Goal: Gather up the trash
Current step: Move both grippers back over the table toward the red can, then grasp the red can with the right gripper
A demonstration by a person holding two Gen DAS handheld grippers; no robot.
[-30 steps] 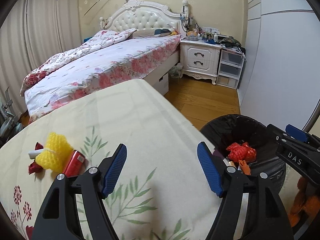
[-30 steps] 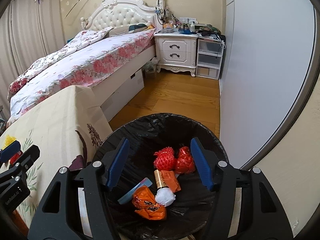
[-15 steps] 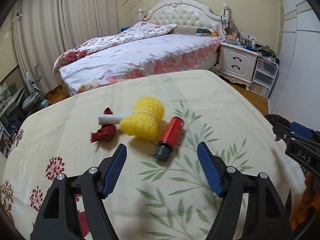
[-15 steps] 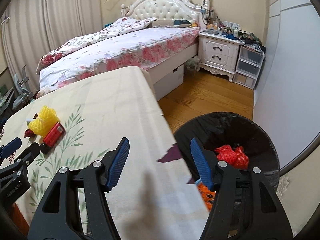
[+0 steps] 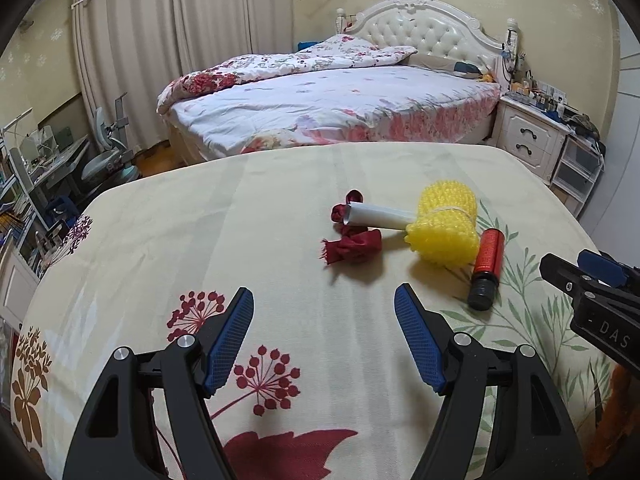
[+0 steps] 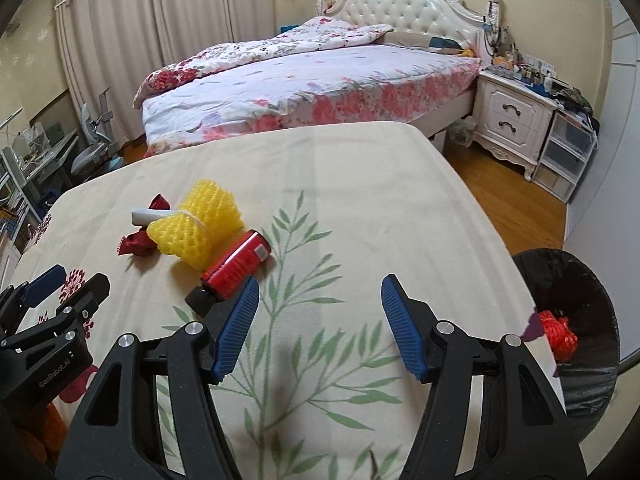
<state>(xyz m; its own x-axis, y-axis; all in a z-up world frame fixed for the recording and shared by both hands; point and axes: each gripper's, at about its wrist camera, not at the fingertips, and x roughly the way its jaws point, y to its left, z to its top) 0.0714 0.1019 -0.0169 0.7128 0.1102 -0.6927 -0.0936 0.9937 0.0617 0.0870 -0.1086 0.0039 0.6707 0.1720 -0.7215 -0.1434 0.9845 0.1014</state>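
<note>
Here the tabletop (image 5: 200,216), under a flowered cloth, carries four bits of trash in one tight cluster, right of centre in the left wrist view: one yellow foam net (image 5: 448,226), one red bottle (image 5: 486,272) just beside it, one dark red wrapper (image 5: 354,244) and one white tube (image 5: 376,218) lying across it into the net. One black bin (image 6: 576,320) sits at the lower right of the right wrist view, with a red net inside. Both the left gripper (image 5: 324,336) and the right gripper (image 6: 316,326) stand open and empty. Likely trouble: because the pieces touch, closing on one may drag or roll another, and the round bottle could roll off the edge.
</note>
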